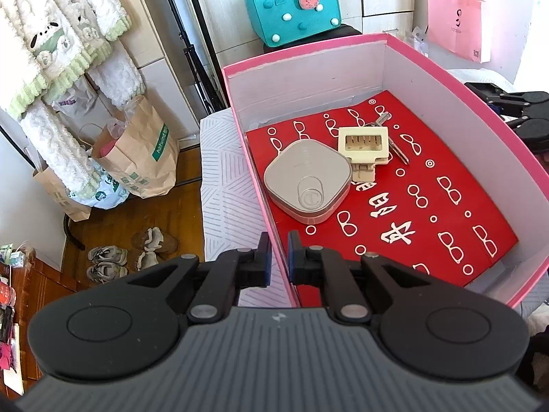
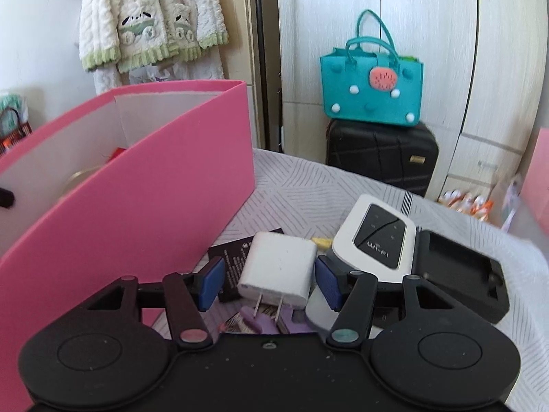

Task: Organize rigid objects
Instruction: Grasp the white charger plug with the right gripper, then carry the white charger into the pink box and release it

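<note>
A pink box (image 1: 494, 116) with a red patterned sheet (image 1: 429, 213) on its floor holds a grey rounded case (image 1: 308, 180), a cream plug-like block (image 1: 363, 144) and keys (image 1: 398, 149). My left gripper (image 1: 278, 257) straddles the box's near-left wall, its jaws close together around it. In the right wrist view the box (image 2: 154, 185) stands at left. My right gripper (image 2: 269, 283) is open around a white charger plug (image 2: 279, 273), pads apart from it. A white WiFi device (image 2: 375, 240) and a black tray-like cradle (image 2: 459, 271) lie to the right.
A black card (image 2: 233, 261) and purple items (image 2: 257, 322) lie under the charger on the patterned cloth (image 2: 308, 189). A teal bag (image 2: 372, 86) sits on a black suitcase (image 2: 382, 158) behind. Paper bags (image 1: 137, 158) and shoes (image 1: 130, 254) are on the floor at left.
</note>
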{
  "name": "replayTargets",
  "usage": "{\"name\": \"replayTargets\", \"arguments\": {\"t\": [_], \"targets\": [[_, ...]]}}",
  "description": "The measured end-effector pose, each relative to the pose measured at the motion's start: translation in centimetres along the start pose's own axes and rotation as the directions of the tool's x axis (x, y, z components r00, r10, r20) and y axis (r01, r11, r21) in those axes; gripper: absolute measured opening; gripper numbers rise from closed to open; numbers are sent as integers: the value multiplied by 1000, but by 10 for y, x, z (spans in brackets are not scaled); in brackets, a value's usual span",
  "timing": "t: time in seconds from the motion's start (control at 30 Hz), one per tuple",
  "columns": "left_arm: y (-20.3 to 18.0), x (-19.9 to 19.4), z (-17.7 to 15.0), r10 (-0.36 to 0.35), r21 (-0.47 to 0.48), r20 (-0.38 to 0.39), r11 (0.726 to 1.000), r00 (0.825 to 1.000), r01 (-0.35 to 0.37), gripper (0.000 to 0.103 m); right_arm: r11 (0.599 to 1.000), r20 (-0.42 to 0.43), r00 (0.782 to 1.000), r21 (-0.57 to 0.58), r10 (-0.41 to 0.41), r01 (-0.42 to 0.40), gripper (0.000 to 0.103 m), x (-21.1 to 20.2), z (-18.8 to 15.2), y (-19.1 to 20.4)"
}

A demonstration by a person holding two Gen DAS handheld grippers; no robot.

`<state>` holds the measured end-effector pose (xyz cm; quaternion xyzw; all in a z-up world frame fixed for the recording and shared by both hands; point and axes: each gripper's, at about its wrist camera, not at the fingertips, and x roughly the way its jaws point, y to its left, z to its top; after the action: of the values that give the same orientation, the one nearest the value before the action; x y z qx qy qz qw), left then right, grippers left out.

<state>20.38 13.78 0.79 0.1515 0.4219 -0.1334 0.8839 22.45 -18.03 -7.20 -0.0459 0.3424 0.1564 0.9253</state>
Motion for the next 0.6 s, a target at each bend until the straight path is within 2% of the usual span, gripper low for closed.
{"name": "replayTargets", "arguments": {"t": [0.03, 0.07, 0.3, 0.6], "targets": [[0, 0, 0, 1, 4, 0, 1000, 1000, -1, 8, 1000, 2, 1000, -20, -21, 21, 51, -1, 0, 2], [-1, 0, 0, 1, 4, 0, 1000, 1000, -1, 8, 999, 0, 1000, -36, -20, 20, 50, -3, 0, 3], [-2, 1, 0, 5, 12, 3, 1000, 1000, -5, 8, 998, 36, 998, -14, 54, -53, 48, -41, 7, -1], [0, 0, -1, -10, 18, 2, 1000, 1000, 10, 9, 982, 99, 977, -33, 189, -186, 48, -87, 49, 17]]}}
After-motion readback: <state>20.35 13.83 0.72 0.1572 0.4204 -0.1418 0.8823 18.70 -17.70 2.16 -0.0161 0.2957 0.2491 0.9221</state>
